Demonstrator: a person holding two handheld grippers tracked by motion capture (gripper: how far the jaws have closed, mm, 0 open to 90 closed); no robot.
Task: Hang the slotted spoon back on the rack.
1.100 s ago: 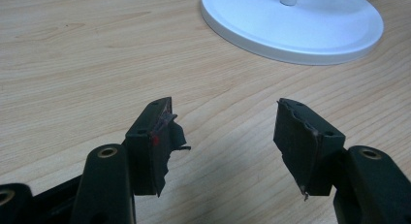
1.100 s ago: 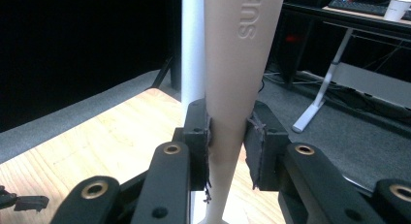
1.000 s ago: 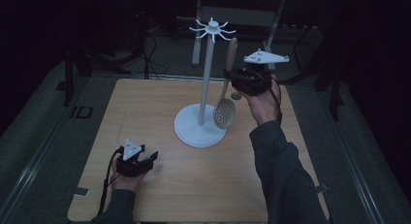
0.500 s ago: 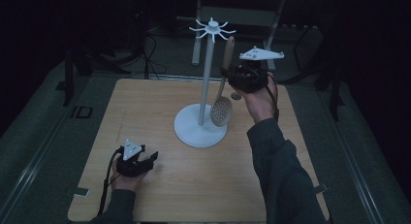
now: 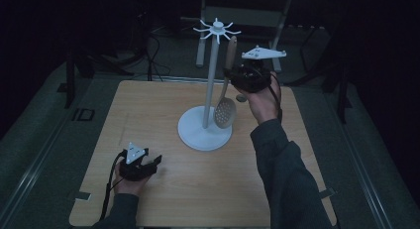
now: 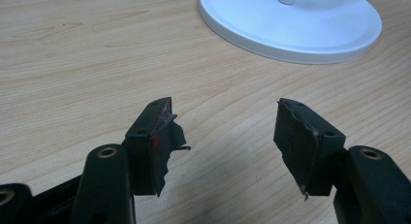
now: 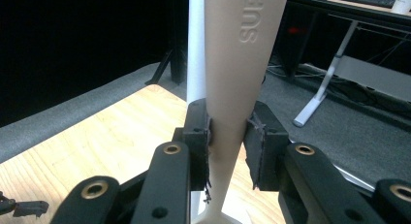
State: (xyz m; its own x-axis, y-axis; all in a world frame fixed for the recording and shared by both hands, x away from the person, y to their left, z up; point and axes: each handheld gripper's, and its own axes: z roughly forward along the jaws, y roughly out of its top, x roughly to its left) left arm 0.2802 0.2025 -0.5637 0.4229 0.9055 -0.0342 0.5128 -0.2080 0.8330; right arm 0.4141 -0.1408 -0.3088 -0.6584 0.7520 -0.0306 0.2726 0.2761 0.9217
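Observation:
A white rack (image 5: 214, 70) with a round base (image 5: 198, 135) and hooked arms on top stands mid-table. My right gripper (image 5: 236, 76) is raised to its right, shut on the handle of a beige slotted spoon (image 5: 226, 111) that hangs upright, its top near the hooks. In the right gripper view the pads (image 7: 199, 136) clamp the spoon handle (image 7: 235, 73), with the rack pole (image 7: 195, 44) just behind. My left gripper (image 5: 153, 162) rests at the front left of the table. In its own view the left gripper (image 6: 225, 136) is open over bare wood, the rack base (image 6: 291, 25) ahead.
The wooden table (image 5: 148, 105) sits on grey floor. Desk legs and cables (image 5: 148, 45) stand in the dark beyond the far edge. In the right gripper view a white-legged desk (image 7: 339, 64) stands behind the table.
My right gripper has lifted the spoon a little higher and nearer the rack's hooks. The left gripper has stayed where it was.

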